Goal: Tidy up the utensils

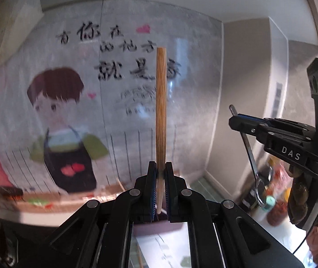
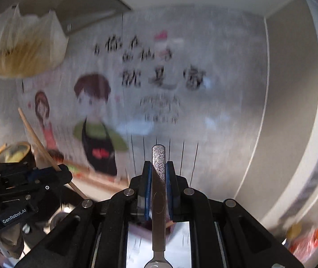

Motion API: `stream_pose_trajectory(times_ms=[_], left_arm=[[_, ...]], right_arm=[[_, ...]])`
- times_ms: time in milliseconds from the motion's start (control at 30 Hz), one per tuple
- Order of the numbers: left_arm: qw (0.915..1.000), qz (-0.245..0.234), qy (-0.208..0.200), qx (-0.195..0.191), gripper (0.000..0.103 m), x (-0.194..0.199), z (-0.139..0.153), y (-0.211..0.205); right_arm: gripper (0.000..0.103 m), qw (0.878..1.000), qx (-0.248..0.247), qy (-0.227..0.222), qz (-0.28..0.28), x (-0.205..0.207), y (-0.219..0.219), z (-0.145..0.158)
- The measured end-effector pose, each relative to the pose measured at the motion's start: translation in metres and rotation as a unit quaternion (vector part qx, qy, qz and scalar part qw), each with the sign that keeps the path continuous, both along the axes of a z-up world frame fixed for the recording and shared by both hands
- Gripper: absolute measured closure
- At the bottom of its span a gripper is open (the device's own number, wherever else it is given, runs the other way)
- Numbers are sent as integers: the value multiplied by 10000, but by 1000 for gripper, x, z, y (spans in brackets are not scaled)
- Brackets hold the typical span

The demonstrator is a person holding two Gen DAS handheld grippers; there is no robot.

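My left gripper (image 1: 160, 174) is shut on a wooden chopstick (image 1: 161, 102) that stands upright, its thick end pointing up toward the wall. My right gripper (image 2: 159, 172) is shut on a metal spoon (image 2: 158, 178), with the textured handle end up and the bowl hanging down below the jaws. In the left wrist view the right gripper (image 1: 234, 120) shows at the right with the spoon (image 1: 251, 156) hanging bowl-down. In the right wrist view the left gripper (image 2: 63, 169) shows at the left with the chopstick (image 2: 38, 143) slanted through it.
A tiled wall with a cartoon sticker and black characters (image 1: 118, 67) fills the background. A white plastic bag (image 2: 22, 49) hangs at the upper left. Jars and bottles (image 1: 275, 203) stand low at the right. A pot with a yellowish lid (image 2: 13, 151) sits at the left.
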State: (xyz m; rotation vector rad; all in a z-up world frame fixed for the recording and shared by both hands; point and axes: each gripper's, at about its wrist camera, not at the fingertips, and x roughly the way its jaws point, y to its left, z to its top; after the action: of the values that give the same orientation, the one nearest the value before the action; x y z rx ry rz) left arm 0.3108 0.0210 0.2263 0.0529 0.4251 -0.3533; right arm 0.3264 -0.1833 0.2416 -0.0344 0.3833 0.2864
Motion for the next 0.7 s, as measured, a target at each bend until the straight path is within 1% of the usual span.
stream_pose_trajectory(times_ms=[33,100,233,367,533,700], left_arm=[[10000,46,-22,-8,96,6,2,1],[9999,115,-20,-32,96,16,2,4],[9998,186,101,-52,96,39,-8,3],[9993,222,295,-23,96,61,-29,1],[9980,281,571,-41,96,87,-53,4],[9942,139,1060,142,96,104,-93,2]], right_arm=[[92,9999,6,-114,-42,4,0,3],[92,9998,54,-192,-36,15,0,2],[92,9997,173,-173,66,35,-3,-11],[92,9995,228,-141,184,58,-2,-34],[92,9995,206,91,241,95,7,-65],[92,9987,124,353,338,110,13,-86]])
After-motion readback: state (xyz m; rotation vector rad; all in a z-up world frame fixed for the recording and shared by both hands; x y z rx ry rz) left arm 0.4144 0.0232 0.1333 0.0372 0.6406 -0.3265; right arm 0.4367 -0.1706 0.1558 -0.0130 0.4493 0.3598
